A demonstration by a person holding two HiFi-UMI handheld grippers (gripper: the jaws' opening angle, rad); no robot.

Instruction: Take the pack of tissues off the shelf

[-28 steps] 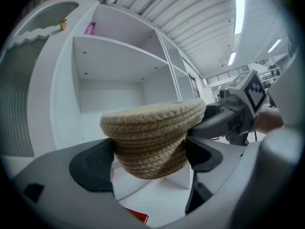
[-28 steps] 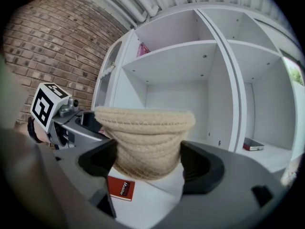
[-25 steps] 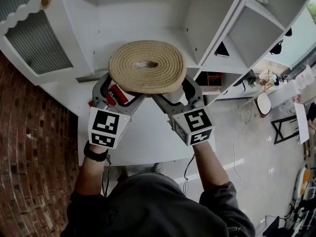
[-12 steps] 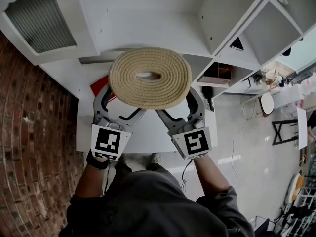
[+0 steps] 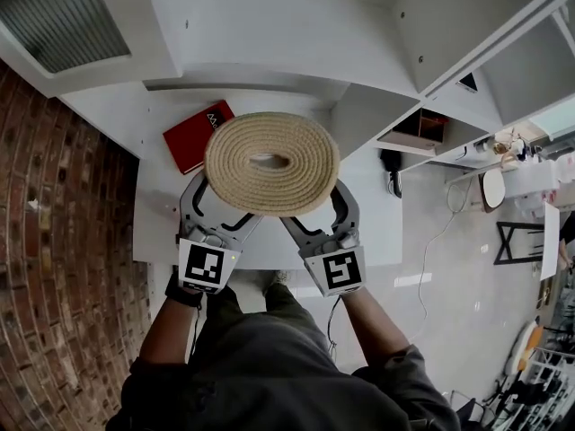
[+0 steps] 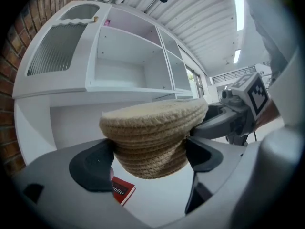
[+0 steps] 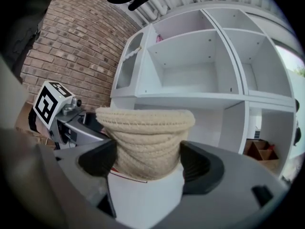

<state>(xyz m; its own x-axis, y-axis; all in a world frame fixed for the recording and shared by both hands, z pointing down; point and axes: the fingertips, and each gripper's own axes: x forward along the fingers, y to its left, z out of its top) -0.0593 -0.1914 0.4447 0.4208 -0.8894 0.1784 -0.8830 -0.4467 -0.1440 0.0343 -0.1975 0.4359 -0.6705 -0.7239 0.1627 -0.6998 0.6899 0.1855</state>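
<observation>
Item: rope-woven tissue holder [image 5: 272,162], round and coiled, tan, with an oval slot in the middle of its top face; wider at the top rim and narrowing below, as both gripper views show. Position: held in the air in front of the white shelf unit [image 5: 269,34] and off its shelves, above the white counter [image 5: 373,236]. Support: left gripper [image 5: 218,206] with its jaws clamped on the holder's left side, dark pads pressed to the rope on either flank; right gripper [image 5: 319,212] likewise clamped on the right side, its pads closed against the lower coils. Both grippers meet under the holder in a V, marker cubes nearest the person: left cube [image 5: 208,265], right cube [image 5: 335,270]. Also present: red book [image 5: 195,136] lying flat on the counter beside the holder, one corner passing under its rim in the head view, with white lettering too small to read in full. Shelf compartments facing the grippers are open-fronted and white. Cabinet door with ribbed panel [image 5: 63,16] at the unit's left end. Brick wall [image 5: 63,241] to the left. Person's forearms and grey clothing below.
</observation>
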